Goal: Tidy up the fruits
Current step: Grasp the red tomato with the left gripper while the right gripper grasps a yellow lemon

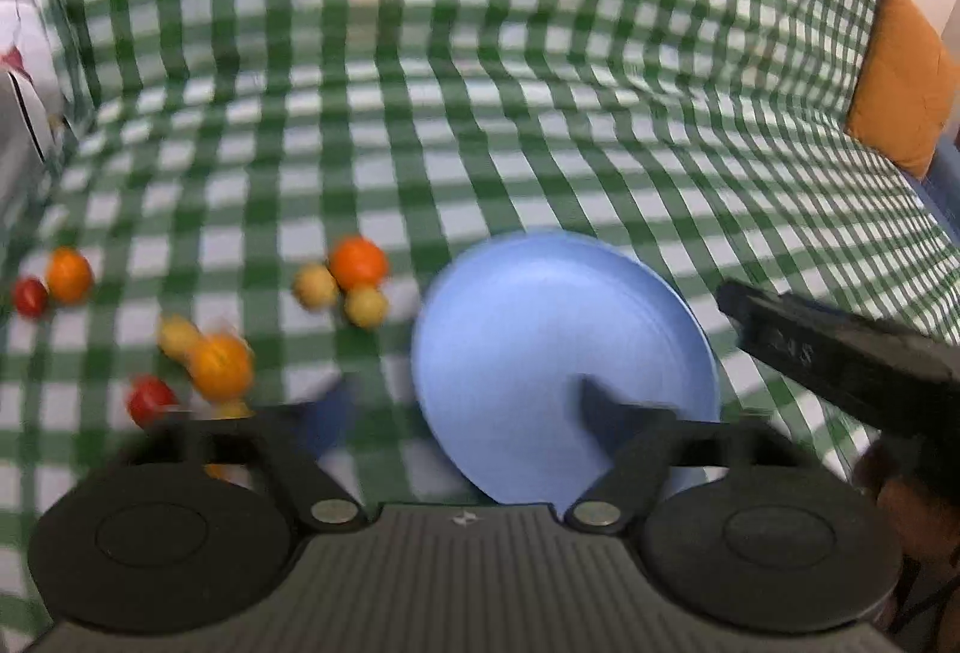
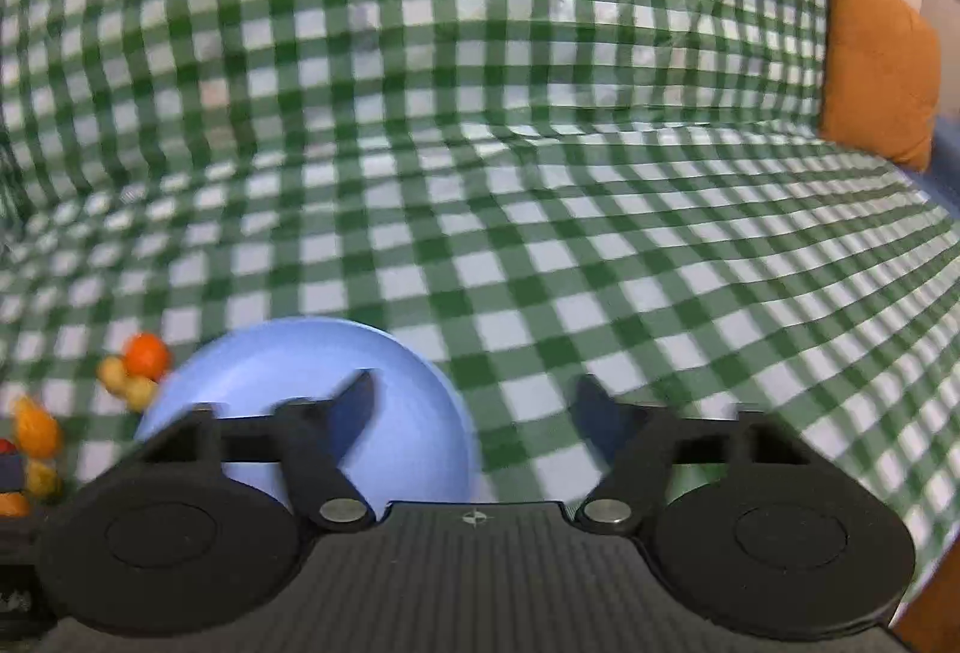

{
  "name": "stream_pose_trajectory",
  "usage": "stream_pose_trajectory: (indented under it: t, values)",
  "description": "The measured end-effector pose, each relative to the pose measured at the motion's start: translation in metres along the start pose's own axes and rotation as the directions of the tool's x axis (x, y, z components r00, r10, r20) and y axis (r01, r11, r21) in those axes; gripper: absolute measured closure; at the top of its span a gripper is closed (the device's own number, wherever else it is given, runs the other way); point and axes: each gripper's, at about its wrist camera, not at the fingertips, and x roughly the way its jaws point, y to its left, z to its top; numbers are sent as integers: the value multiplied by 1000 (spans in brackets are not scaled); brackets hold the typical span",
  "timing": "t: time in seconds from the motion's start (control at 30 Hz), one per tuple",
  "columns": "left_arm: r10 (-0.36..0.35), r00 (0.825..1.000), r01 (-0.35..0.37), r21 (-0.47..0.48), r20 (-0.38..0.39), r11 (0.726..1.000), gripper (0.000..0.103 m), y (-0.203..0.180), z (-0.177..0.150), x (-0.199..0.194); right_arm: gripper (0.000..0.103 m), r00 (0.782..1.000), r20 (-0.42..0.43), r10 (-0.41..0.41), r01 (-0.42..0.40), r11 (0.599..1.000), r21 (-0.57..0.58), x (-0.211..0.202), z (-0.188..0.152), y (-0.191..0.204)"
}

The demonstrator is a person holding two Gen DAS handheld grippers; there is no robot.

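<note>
A blue plate (image 1: 558, 353) lies on the green checked cloth; it also shows in the right wrist view (image 2: 270, 371). Left of it lie loose fruits: an orange (image 1: 358, 263) with two yellow fruits (image 1: 315, 285), another orange (image 1: 219, 366), a red fruit (image 1: 150, 400), and an orange (image 1: 69, 273) beside a red fruit (image 1: 29, 296). My left gripper (image 1: 465, 407) is open and empty, its right finger over the plate. My right gripper (image 2: 474, 407) is open and empty beside the plate's right edge; its body (image 1: 840, 359) shows in the left wrist view.
The checked cloth (image 2: 540, 173) drapes over a seat and its backrest. An orange cushion (image 2: 876, 59) stands at the far right. White objects (image 1: 18, 71) sit at the left edge. The fruits (image 2: 138, 365) lie left of the plate.
</note>
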Motion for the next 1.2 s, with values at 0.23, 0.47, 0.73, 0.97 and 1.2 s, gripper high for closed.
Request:
stream_pose_trajectory:
  t: [0.23,0.47,0.73,0.97,1.2]
  values:
    - [-38,999,45,-244,35,969,87,115,33,-7,87,960,58,274,-268,959,-91,-5,2,47]
    - [40,990,-94,-417,-135,904,82,205,15,14,86,874,-105,475,-486,843,-233,-15,-32,140]
    - [-28,982,-58,-444,-185,894,68,208,5,32,54,858,-245,452,-504,834,-227,1,-58,211]
    - [-26,975,-68,-404,-223,912,68,198,-4,48,52,865,-298,404,-478,845,-242,18,-69,232]
    - [-3,977,-78,-373,-211,925,72,195,-4,46,75,871,-293,393,-468,846,-257,20,-74,235]
